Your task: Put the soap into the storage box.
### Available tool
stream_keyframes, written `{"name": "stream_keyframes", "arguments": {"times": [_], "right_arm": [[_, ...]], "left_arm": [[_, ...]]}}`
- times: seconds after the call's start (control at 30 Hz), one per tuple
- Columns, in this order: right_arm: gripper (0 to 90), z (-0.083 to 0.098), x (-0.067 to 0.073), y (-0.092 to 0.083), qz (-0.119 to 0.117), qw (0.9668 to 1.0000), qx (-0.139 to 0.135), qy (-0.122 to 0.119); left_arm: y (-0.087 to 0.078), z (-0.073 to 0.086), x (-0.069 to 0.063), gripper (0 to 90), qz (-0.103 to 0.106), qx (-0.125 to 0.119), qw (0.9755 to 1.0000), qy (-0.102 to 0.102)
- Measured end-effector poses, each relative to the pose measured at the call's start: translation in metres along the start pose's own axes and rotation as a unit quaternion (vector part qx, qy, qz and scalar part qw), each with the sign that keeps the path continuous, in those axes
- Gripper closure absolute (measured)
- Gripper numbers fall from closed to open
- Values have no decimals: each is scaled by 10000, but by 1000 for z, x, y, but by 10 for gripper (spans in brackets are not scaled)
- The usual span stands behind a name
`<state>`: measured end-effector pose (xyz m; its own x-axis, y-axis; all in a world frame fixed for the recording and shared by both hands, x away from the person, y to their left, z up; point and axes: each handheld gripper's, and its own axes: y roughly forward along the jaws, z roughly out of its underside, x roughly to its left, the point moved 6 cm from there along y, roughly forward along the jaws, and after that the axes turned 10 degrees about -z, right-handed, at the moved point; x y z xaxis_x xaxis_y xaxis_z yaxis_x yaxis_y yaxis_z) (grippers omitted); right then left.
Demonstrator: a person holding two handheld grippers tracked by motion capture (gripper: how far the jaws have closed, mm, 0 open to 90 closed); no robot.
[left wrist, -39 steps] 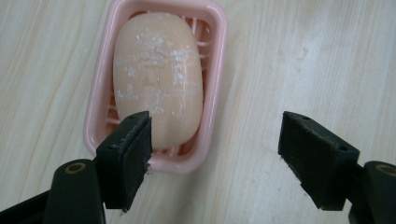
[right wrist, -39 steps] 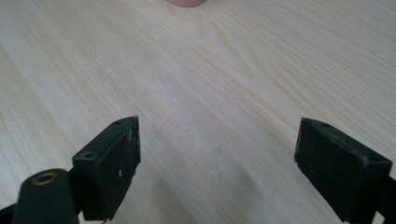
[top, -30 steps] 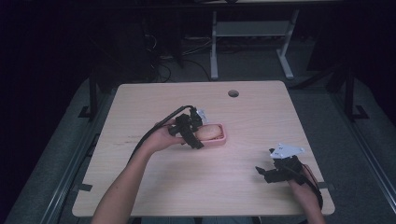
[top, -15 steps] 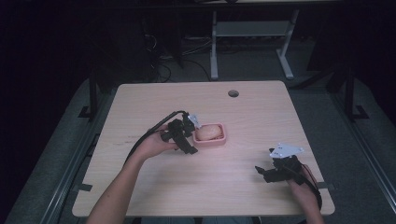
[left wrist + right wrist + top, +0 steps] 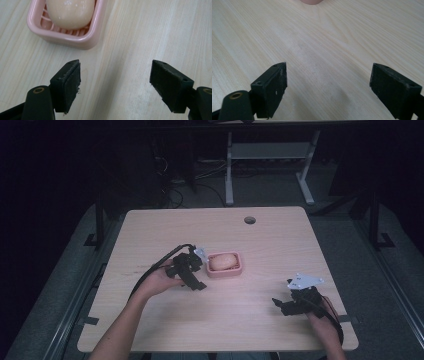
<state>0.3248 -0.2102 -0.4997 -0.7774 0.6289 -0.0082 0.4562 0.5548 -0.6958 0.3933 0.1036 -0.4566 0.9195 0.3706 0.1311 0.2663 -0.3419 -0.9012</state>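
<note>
1. Since a second ago, the left tool (image 5: 192,276) has drawn back from over the pink soap dish (image 5: 225,264) toward the person's side and now sits just to the left of it, apart from it; the right tool (image 5: 289,305) has stayed where it was.
2. At the left of the high view, the person's left forearm comes in from the bottom edge, and the left hand (image 5: 162,280) holds the left tool above the worktop (image 5: 270,245), with its black cable looping back over the wrist.
3. The left tool's jaws stand wide apart with nothing between them; in the left gripper view only bare wood grain lies in the gap.
4. Just to the right of it, the soap dish sits flat near the middle of the worktop, with a pale oval bar of soap (image 5: 222,261) lying inside it on the ribbed floor; in the left gripper view the dish (image 5: 67,37) and the soap (image 5: 70,11) lie beyond the left jaw.
5. Farther right, well apart from the dish, the right tool rests near the worktop's front right corner, held by the right hand (image 5: 320,320), with a grey three-cornered plate on top.
6. Its jaws are also spread wide and hold nothing, as the right gripper view shows over bare wood.
</note>
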Motion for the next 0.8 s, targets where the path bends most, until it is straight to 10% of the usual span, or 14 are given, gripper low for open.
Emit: {"name": "stream_keyframes", "arguments": {"times": [0.8], "right_arm": [[138,-2,2,3,51,10000,37,15]], "left_arm": [[-6,23,-10,245,-65,-94,9998,-145]]}}
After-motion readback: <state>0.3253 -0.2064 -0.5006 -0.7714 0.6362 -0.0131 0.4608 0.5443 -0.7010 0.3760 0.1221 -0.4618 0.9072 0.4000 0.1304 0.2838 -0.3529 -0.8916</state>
